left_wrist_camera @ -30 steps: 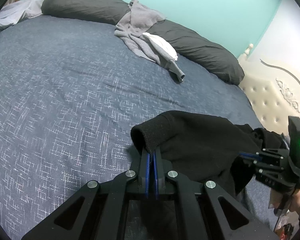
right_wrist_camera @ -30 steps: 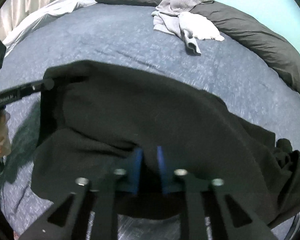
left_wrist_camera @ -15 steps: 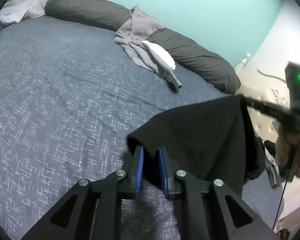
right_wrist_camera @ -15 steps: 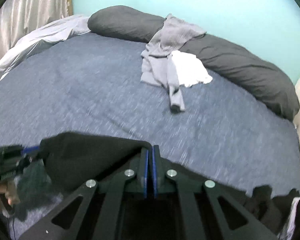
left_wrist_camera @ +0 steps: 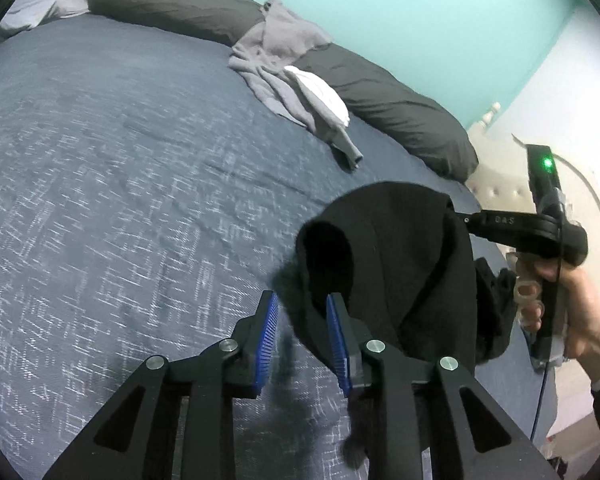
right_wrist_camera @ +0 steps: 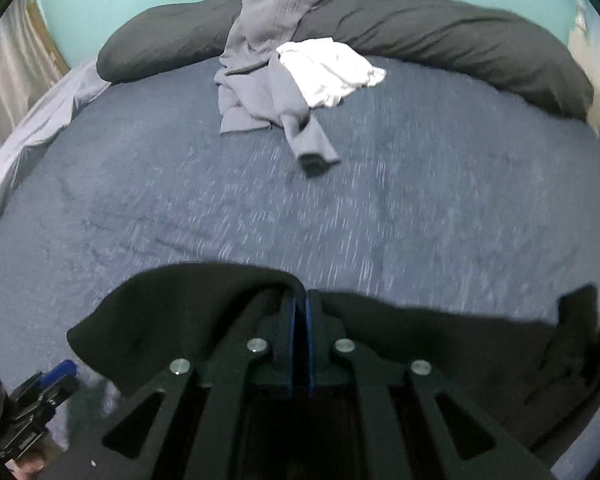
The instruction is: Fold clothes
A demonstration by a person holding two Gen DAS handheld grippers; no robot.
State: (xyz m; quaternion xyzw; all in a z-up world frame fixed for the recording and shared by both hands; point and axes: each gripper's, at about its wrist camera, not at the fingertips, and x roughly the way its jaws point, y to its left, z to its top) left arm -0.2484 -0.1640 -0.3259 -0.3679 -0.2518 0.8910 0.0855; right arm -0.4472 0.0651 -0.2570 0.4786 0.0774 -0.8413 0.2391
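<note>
A black garment (left_wrist_camera: pixel 400 248) hangs above the blue bedspread (left_wrist_camera: pixel 120 200). My right gripper (right_wrist_camera: pixel 302 300) is shut on its upper edge, and the cloth (right_wrist_camera: pixel 180 320) drapes to both sides of the closed jaws. In the left wrist view that gripper (left_wrist_camera: pixel 500 224) comes in from the right, held by a hand (left_wrist_camera: pixel 548 304). My left gripper (left_wrist_camera: pixel 302 296) is opening. A dangling fold of the black garment sits between its blue pads (left_wrist_camera: pixel 268 340), and the left pad stands apart from it. The left gripper (right_wrist_camera: pixel 44 388) also shows at the lower left of the right wrist view.
A crumpled grey garment (right_wrist_camera: pixel 260 60) and a white one (right_wrist_camera: pixel 328 68) lie at the far side of the bed against long dark grey pillows (right_wrist_camera: pixel 460 40). A pale sheet (right_wrist_camera: pixel 32 128) bunches at the left edge. A cream headboard (left_wrist_camera: pixel 496 192) stands at the right.
The left jaws went from shut on the black cuff to spread apart. The right gripper rose and swung away to the right, and the garment now hangs from it.
</note>
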